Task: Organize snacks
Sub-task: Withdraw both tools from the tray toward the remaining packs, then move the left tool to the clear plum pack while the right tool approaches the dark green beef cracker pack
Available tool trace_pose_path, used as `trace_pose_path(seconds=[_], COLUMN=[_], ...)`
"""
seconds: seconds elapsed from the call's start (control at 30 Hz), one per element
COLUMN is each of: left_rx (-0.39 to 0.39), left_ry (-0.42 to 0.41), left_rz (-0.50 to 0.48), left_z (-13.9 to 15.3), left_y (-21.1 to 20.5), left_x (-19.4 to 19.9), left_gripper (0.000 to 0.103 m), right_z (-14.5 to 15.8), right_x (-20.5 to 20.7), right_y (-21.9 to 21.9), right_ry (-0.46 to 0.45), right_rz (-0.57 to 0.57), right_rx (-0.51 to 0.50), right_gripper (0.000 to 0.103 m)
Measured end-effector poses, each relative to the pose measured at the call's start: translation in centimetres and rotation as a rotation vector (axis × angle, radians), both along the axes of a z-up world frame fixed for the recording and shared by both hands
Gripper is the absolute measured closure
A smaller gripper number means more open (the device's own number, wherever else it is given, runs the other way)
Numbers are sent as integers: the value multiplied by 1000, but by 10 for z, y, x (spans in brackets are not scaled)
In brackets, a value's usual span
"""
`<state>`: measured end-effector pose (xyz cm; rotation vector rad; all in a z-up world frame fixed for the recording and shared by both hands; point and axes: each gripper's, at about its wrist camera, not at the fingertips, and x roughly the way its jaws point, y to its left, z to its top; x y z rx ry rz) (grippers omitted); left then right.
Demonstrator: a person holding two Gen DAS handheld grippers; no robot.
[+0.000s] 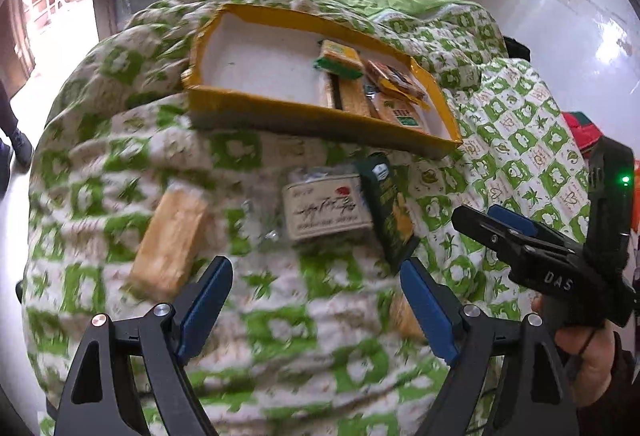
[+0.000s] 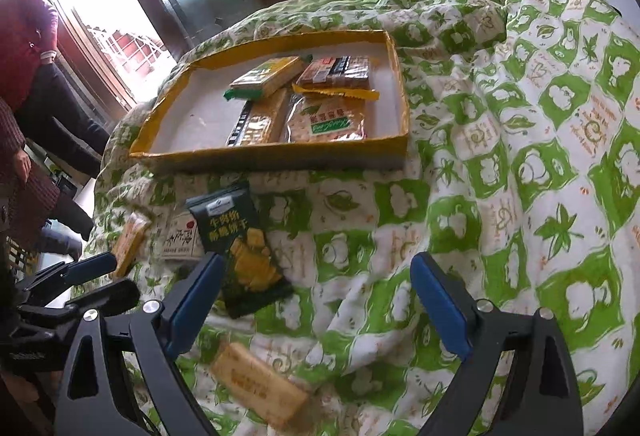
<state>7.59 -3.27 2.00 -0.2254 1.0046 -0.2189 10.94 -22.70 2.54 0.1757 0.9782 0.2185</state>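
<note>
Hovering wide apart, left gripper (image 1: 316, 306) and right gripper (image 2: 318, 310) hold nothing. Dark green snack packet (image 2: 240, 248) lies on the quilt (image 2: 520, 156), near the yellow tray (image 2: 402, 92) with four packs

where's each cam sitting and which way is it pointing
Left wrist: on the left tool, looking forward and down over the quilt at the yellow tray; its own open blue fingers show, plus the right tool and the hand holding it.
Right wrist: on the right tool, facing the tray from further right; its open fingers show, with the left tool at the left edge.
Shared: tray, quilt, dark green packet, white pack.
</note>
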Motion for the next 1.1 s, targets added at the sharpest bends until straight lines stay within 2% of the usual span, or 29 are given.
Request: trace_pose_path(seconds=[0.43,0.63,0.77,0.93,1.1], left_rx=[-8,21,-15,-20,13], left_ry=[15,24,43,58,61], left_rz=[27,10,35,42,34], left_z=[-9,-13,-16,-18,-19], left_y=[23,23,32,33,29], left_x=[-22,-23,-18,-17,-16], left_gripper=[15,15,15,15,15], right_z=[-4,-8,-10,-13,-13], right_x=[-16,-29,-30,-29,-29], right_y=[14,19,20,23,24], right_ry=[31,60,66,79,84], right_rz=[75,135,141,153,156], right_rx=[10,18,21,11,11], right_gripper=[9,9,9,9,9])
